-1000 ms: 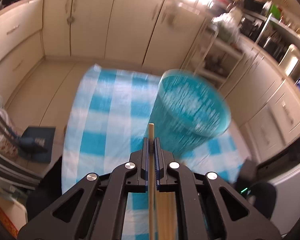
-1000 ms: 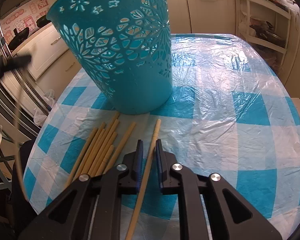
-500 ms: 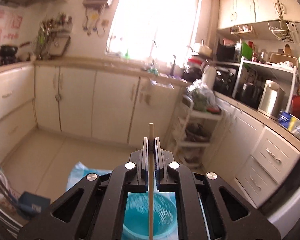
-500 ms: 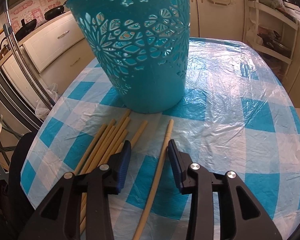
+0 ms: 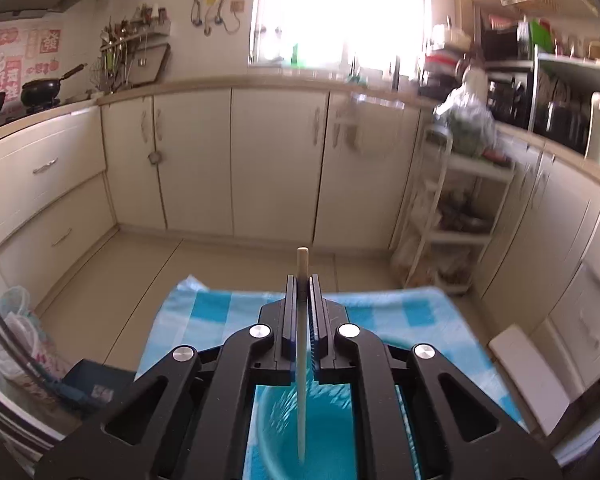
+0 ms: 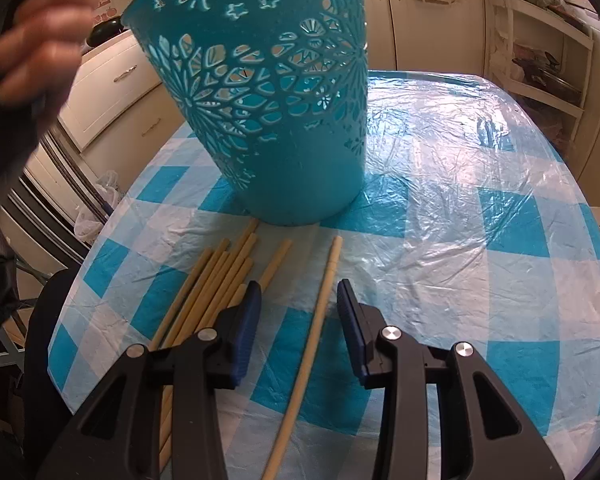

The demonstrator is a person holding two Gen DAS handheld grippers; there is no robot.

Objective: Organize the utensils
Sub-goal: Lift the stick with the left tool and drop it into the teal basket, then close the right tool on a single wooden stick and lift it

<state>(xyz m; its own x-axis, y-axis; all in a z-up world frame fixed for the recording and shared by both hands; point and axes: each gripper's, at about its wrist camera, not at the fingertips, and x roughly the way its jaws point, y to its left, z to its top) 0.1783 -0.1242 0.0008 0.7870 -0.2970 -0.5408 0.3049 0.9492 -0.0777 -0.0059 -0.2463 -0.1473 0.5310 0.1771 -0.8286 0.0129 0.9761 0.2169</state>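
Observation:
A teal cut-out plastic basket (image 6: 276, 112) stands on the blue-and-white checked table cover (image 6: 480, 216). My left gripper (image 5: 302, 280) is shut on a pale chopstick (image 5: 301, 344), held upright above the basket's open mouth (image 5: 336, 440), with its lower end inside the rim. My right gripper (image 6: 299, 292) is open, low over the table, with its jaws either side of a single chopstick (image 6: 318, 320) lying there. A bundle of several chopsticks (image 6: 212, 280) lies to its left, in front of the basket.
A hand (image 6: 40, 44) shows at the upper left of the right wrist view. Cream kitchen cabinets (image 5: 228, 160) and a white shelf rack (image 5: 460, 208) stand beyond the table. A dark chair (image 6: 48, 320) is at the table's left edge.
My left gripper has tilted from facing the basket to level and has carried its chopstick over the basket's mouth. My right gripper has opened around the single chopstick on the table.

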